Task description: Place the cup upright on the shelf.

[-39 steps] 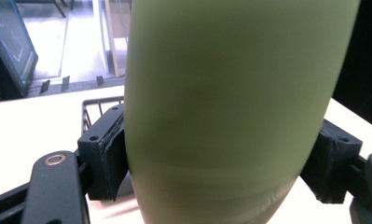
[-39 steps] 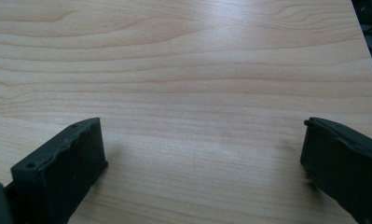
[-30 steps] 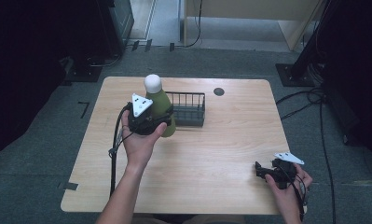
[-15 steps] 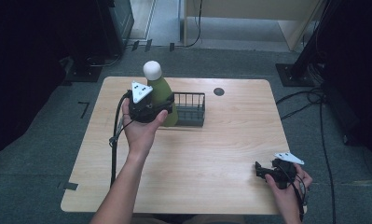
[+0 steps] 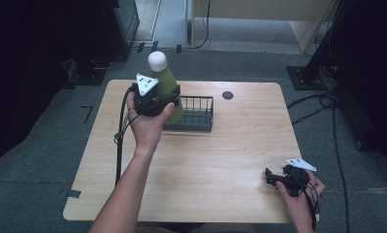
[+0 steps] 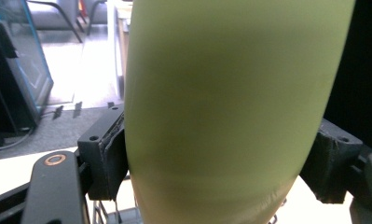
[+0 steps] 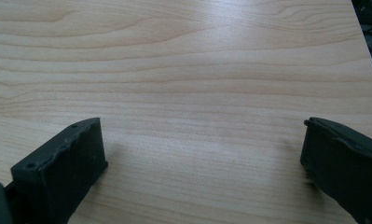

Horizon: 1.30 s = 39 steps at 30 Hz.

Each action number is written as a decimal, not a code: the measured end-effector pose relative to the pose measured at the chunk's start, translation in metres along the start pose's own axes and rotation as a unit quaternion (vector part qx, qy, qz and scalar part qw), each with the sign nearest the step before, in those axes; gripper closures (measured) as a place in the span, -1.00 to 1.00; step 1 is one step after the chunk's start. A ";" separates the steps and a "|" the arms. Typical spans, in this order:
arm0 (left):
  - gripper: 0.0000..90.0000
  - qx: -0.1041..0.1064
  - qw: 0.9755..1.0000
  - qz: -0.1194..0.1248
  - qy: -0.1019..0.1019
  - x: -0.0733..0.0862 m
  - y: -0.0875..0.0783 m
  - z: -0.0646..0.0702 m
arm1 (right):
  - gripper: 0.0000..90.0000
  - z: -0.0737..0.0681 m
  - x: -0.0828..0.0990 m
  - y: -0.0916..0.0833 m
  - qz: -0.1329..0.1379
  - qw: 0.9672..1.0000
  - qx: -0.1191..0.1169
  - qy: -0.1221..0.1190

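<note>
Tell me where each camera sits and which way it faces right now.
High view: above the person's side, looking forward and down on the table; both forearms show.
Left gripper view: rides the left gripper, looking along jaws clamped on the green bottle.
Right gripper view: rides the right gripper, facing bare tabletop.
Shared: the bottle, in the high and left gripper views.

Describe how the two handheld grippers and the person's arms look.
Both the left gripper and the right gripper are black, with blocky square-ended jaws and a pale grey three-cornered plate on top. A black cable trails from each. A brass-coloured ring sits in the left gripper's frame. The forearms are bare, no sleeves or gloves.
</note>
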<state>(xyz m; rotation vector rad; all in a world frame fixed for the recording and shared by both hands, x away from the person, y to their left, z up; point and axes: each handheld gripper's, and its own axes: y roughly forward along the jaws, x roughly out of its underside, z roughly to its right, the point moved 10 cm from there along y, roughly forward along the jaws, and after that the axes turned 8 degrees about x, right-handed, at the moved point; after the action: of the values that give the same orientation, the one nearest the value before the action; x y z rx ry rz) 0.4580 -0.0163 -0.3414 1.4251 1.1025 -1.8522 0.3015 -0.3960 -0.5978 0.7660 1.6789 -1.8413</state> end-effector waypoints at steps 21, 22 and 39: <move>-0.50 -0.051 0.999 -0.002 -0.015 0.014 0.043 -0.045 | -1.00 0.000 0.000 0.000 0.000 1.000 0.000 -0.001; -0.50 -0.053 0.998 -0.011 -0.016 0.020 0.049 -0.046 | -1.00 0.000 0.000 0.000 0.000 1.000 0.000 -0.001; -0.50 -0.063 0.997 -0.054 -0.012 0.049 0.069 -0.053 | -1.00 0.000 0.000 0.000 -0.001 1.000 0.000 -0.001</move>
<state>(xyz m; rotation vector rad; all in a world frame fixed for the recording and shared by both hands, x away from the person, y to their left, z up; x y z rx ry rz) 0.5273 -0.0034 -0.4129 1.2928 1.2828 -1.8327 0.3014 -0.3960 -0.5979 0.7639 1.6787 -1.8421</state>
